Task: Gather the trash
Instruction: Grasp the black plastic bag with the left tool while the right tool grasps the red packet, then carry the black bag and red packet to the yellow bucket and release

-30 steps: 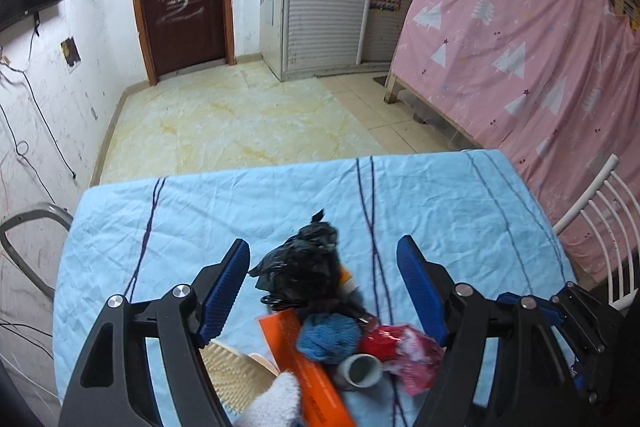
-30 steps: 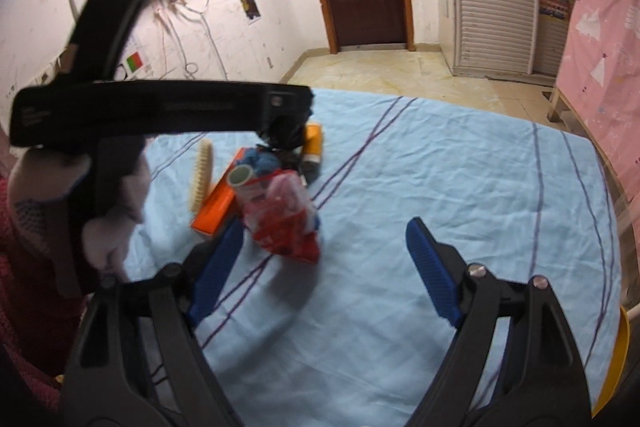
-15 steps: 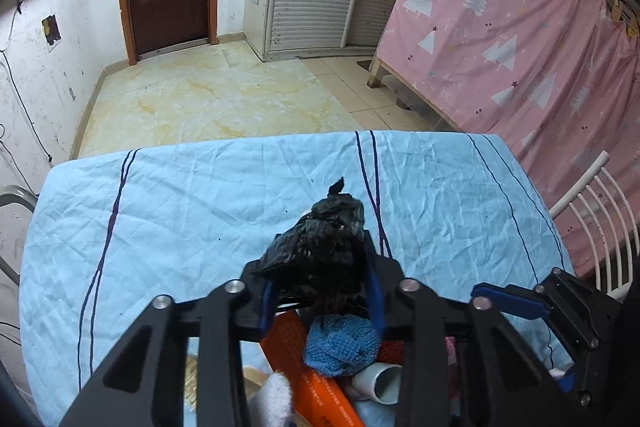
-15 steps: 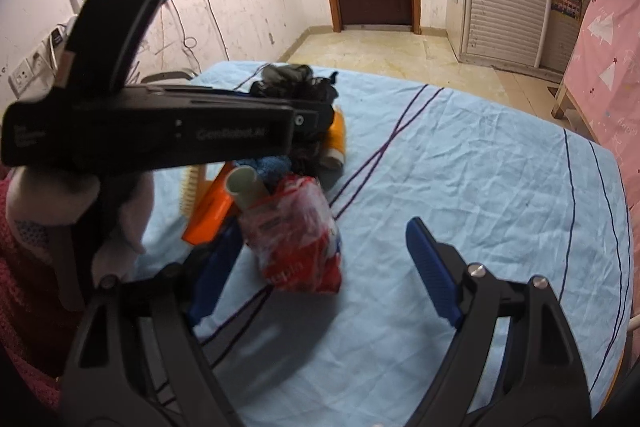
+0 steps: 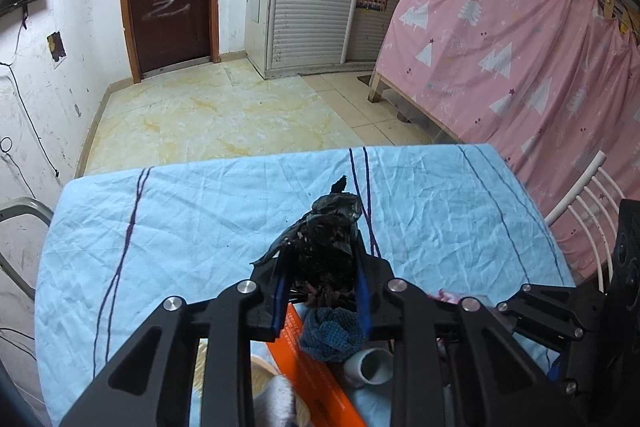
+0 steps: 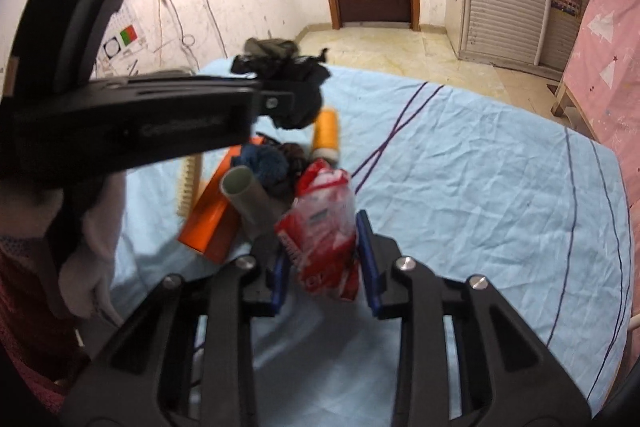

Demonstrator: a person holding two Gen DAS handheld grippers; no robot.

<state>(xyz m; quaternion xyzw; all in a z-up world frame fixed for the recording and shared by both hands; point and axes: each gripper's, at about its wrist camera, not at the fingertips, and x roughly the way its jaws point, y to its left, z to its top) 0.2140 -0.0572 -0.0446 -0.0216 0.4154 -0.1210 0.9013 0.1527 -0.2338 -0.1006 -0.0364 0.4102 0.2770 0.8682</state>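
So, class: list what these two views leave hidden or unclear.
- Left wrist view: the orange box and grey tube are partly hidden behind the left tongs.
- Right wrist view: the left tongs' black bag is blurred.
- Neither view shows a trash bin.

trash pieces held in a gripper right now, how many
2. The crumpled black plastic bag is clamped in the left gripper, lifted above the pile. The red and clear wrapper is clamped in the right gripper. Other items lie on the blue tablecloth.
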